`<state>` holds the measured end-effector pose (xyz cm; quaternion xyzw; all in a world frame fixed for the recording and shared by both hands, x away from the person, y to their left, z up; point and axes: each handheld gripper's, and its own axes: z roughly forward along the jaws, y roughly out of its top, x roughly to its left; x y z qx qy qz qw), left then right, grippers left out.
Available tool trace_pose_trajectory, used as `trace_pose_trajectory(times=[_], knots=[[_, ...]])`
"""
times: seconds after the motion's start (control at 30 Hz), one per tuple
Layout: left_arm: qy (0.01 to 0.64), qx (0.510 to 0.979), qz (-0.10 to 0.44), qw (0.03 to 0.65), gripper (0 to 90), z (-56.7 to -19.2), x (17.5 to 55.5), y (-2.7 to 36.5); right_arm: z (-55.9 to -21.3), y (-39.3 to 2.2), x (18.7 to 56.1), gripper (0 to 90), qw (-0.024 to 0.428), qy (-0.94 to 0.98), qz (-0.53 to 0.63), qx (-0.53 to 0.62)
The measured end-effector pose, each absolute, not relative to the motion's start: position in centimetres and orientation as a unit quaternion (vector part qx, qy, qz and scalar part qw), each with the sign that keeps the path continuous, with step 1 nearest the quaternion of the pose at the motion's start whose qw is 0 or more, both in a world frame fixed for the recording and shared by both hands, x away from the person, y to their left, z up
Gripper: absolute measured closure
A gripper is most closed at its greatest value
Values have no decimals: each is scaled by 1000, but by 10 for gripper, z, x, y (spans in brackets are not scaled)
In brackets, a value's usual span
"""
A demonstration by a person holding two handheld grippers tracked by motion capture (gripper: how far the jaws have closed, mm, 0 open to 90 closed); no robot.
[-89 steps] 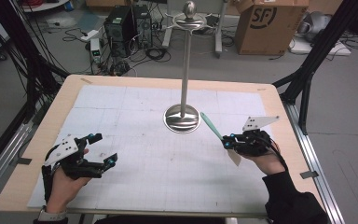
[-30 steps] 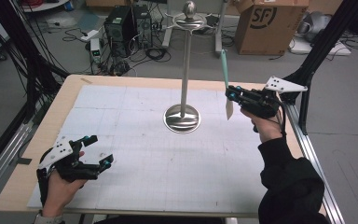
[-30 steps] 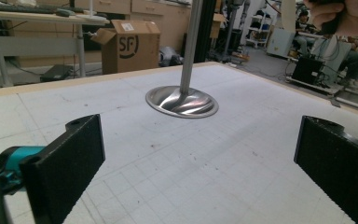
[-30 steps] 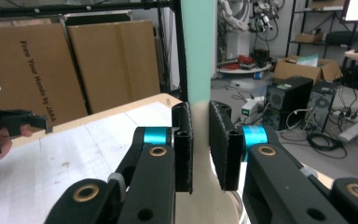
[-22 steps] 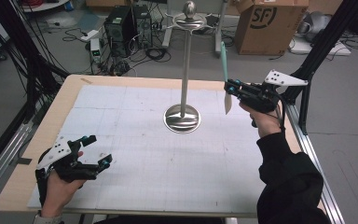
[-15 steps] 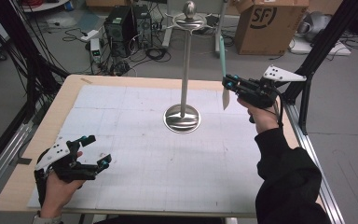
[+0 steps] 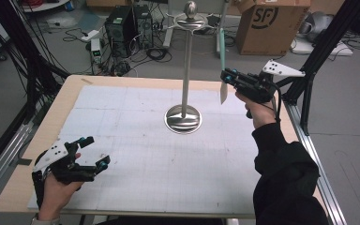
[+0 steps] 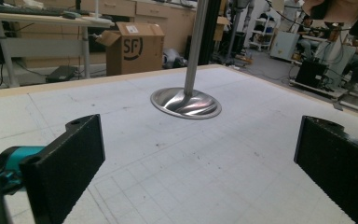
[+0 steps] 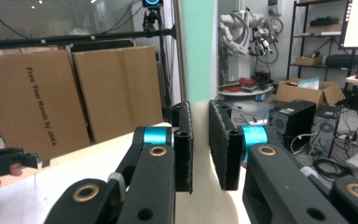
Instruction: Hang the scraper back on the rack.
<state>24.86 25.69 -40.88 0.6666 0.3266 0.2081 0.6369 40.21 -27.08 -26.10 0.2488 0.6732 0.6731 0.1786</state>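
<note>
Setting: workshop floor strewn with cables, cardboard boxes and computer towers around a wooden table [image 7: 28, 154] topped with a white gridded mat [image 7: 136, 140].
Stand: one polished steel stand [image 7: 183, 89], a round base with a thin upright pole and a knobbed dish on top, sits mid-table.
Held piece: one flat knife-like piece with a mint-green upper part and a cream lower part [image 7: 222, 70], upright, raised off the table to the right of the pole and apart from it.
Right gripper [image 7: 226, 77]: clenched on that piece, pads pinching it at the colour change.
Left gripper [image 7: 90, 152]: released, jaws wide with nothing between them, low over the mat's near left corner.
Step, as judged: carrying the piece up toward the stand's top.
Doing it well: keep it vertical, grip steady, approach slowly, clear the pole before lowering.
Count: two grippers, one stand, one piece.
</note>
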Motion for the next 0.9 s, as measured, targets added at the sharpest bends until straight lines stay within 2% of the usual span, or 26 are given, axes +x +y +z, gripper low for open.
trace_pose_trajectory(times=[0.9], knots=[[331, 664, 215, 635, 22, -409, 245, 261, -258, -261, 411, 802, 179, 669, 677, 249]])
